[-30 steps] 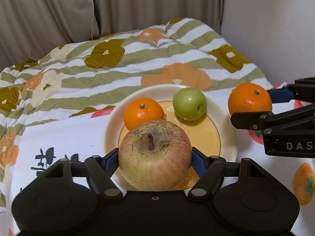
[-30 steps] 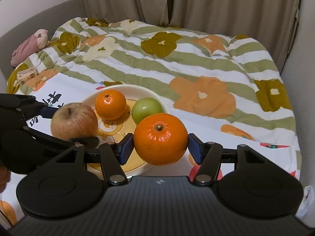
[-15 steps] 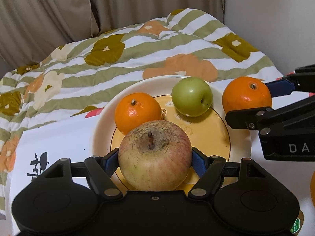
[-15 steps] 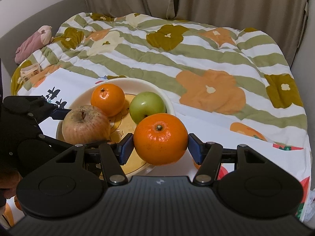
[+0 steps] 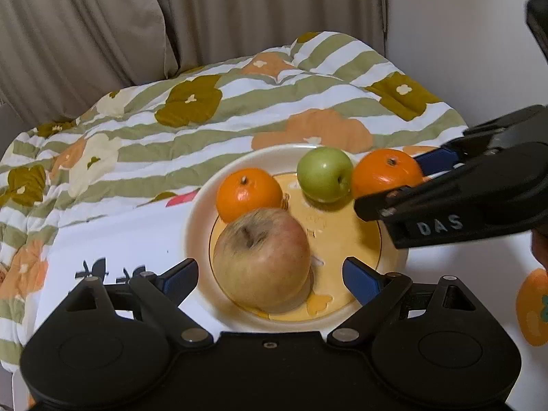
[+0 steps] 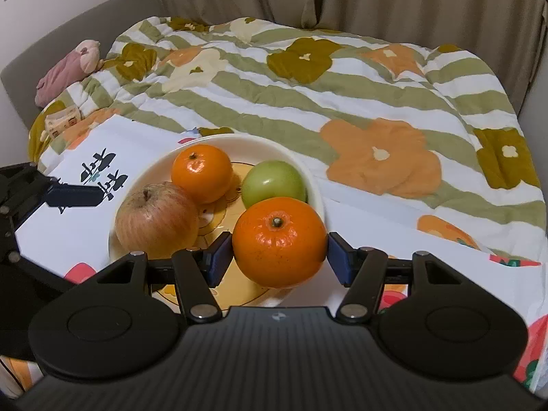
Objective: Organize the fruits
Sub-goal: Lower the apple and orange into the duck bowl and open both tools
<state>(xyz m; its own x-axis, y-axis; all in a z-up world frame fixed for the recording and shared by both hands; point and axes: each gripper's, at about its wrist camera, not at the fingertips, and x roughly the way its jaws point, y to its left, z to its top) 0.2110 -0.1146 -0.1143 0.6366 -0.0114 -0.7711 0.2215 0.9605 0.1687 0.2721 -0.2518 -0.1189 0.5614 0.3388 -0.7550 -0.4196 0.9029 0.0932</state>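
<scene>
A cream plate (image 5: 197, 236) with a yellow centre holds a reddish apple (image 5: 262, 258), an orange (image 5: 248, 193) and a green apple (image 5: 323, 174). My left gripper (image 5: 270, 275) is open, its blue pads apart on both sides of the reddish apple, which rests on the plate. My right gripper (image 6: 279, 255) is shut on a second orange (image 6: 279, 239), held over the plate's right rim (image 6: 316, 198) next to the green apple (image 6: 274, 183). That orange (image 5: 385, 176) and the right gripper's body also show in the left wrist view.
The plate sits on a white printed cloth (image 5: 113, 239) over a striped floral quilt (image 6: 342, 102). A pink soft toy (image 6: 68, 72) lies at the far left. Curtains (image 5: 102, 20) and a wall stand behind.
My left gripper has opened and let the reddish apple down onto the plate. My right gripper has moved the held orange left, up to the plate's rim by the green apple.
</scene>
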